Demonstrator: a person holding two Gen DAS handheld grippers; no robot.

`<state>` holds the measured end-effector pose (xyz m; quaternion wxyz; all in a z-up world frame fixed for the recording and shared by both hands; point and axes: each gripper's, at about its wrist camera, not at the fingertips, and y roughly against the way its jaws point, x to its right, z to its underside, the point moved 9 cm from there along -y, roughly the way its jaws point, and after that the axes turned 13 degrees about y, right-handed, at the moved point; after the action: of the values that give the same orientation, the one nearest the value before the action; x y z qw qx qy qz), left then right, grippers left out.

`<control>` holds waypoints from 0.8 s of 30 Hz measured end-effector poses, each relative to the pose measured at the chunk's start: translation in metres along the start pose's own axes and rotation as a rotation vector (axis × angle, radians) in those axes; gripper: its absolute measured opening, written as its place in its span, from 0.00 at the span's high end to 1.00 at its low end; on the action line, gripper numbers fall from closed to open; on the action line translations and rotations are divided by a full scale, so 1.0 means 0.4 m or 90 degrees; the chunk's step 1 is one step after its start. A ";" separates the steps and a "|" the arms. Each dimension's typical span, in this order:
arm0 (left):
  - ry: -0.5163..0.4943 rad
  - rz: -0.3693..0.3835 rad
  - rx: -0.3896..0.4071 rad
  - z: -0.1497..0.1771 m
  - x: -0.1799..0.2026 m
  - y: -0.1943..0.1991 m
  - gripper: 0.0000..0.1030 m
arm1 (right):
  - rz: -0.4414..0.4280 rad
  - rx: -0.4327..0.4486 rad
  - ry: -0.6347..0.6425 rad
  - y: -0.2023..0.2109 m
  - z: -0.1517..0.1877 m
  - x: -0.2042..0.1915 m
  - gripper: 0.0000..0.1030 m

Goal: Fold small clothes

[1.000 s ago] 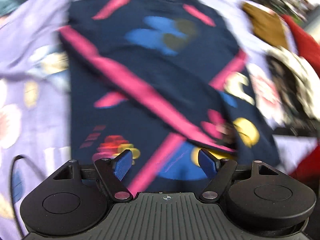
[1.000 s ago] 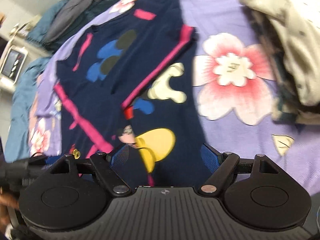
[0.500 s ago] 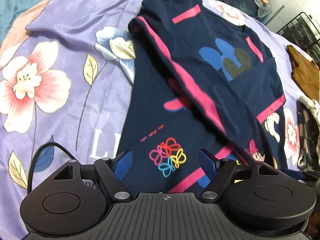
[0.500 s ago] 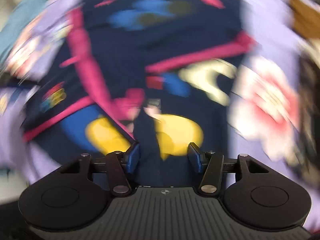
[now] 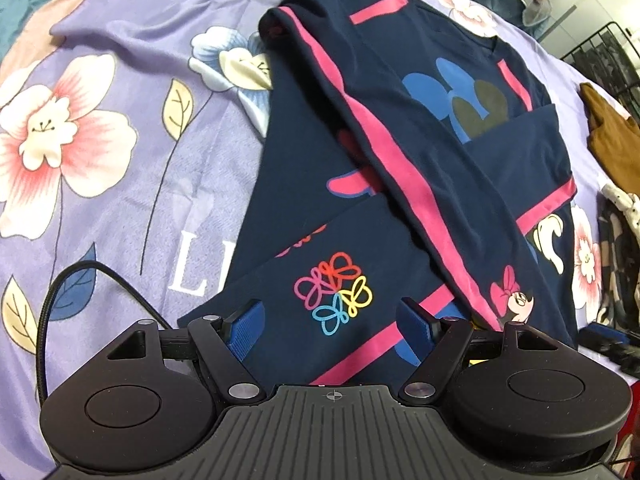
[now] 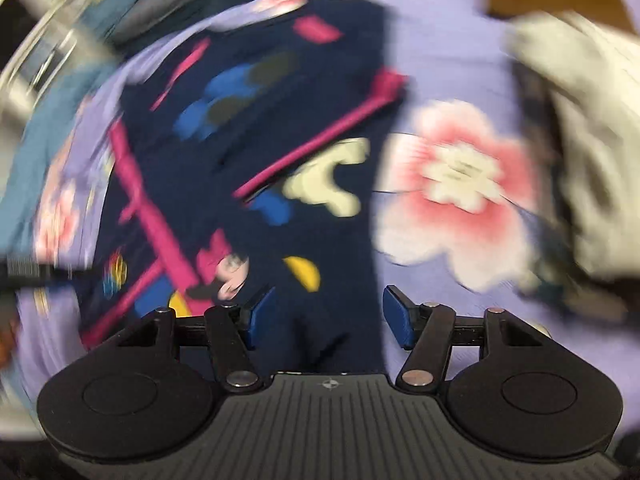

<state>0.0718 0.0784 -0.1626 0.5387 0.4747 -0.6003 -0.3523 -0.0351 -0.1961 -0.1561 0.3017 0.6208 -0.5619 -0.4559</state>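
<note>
Here, both the left gripper (image 5: 329, 322) and right gripper (image 6: 324, 316) hover wide open, empty, over the navy long-sleeved shirt (image 5: 432, 168). Best pinch both hem corners evenly.

even, soft indoor light with only faint shadows and no glare, the left wrist view sharp across the navy shirt (image 5: 420, 152) though bowed by the fisheye at its edges, while the right wrist view is smeared by swirling motion blur, only its gripper (image 6: 326, 318) crisp.

right tongs (image 6: 327, 322) reopened, pulled back
</note>
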 end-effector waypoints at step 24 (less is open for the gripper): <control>0.008 -0.066 0.140 -0.283 -0.034 0.029 0.00 | -0.025 -0.084 -0.135 -0.016 0.108 0.094 0.92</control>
<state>0.1804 0.1050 -0.1366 0.4681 0.5639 -0.6063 -0.3087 -0.0731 -0.2256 -0.1878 0.2717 0.5587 -0.5469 -0.5611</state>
